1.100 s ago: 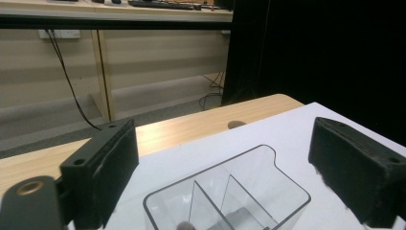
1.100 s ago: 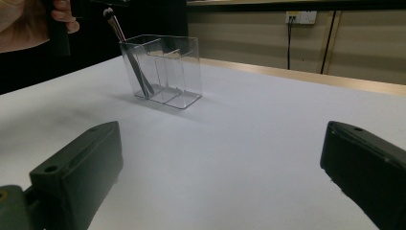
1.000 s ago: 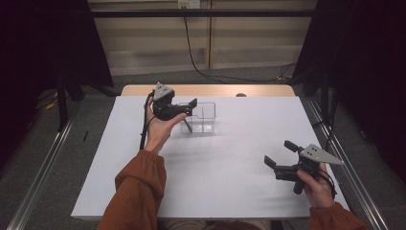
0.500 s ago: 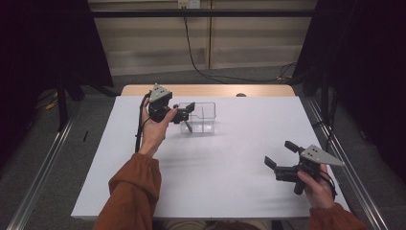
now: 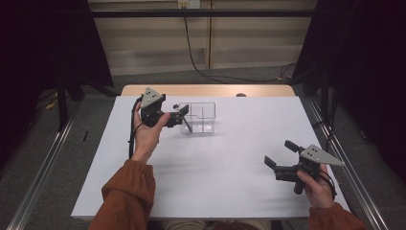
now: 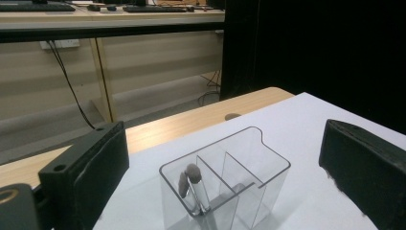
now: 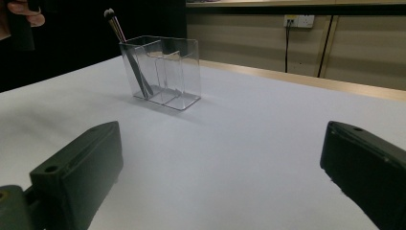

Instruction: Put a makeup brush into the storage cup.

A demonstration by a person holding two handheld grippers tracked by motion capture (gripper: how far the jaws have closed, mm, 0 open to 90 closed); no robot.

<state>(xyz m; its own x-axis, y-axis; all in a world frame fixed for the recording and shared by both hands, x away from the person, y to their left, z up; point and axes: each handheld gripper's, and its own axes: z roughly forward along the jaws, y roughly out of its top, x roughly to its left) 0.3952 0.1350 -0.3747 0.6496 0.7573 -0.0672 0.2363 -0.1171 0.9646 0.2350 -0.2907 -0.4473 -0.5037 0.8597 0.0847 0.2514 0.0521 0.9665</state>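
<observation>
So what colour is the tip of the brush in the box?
Greyish-brown tip, clearest in the left gripper view.

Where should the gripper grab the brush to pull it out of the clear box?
Grip the brush just below its bristle tip, coming from above. It leans in an end compartment of the box, so only its top pokes over the rim; the walls block its handle.

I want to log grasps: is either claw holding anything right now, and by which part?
Nothing is held. The left claw stands open beside the clear organizer, with the brush inside; the right claw is open.
</observation>
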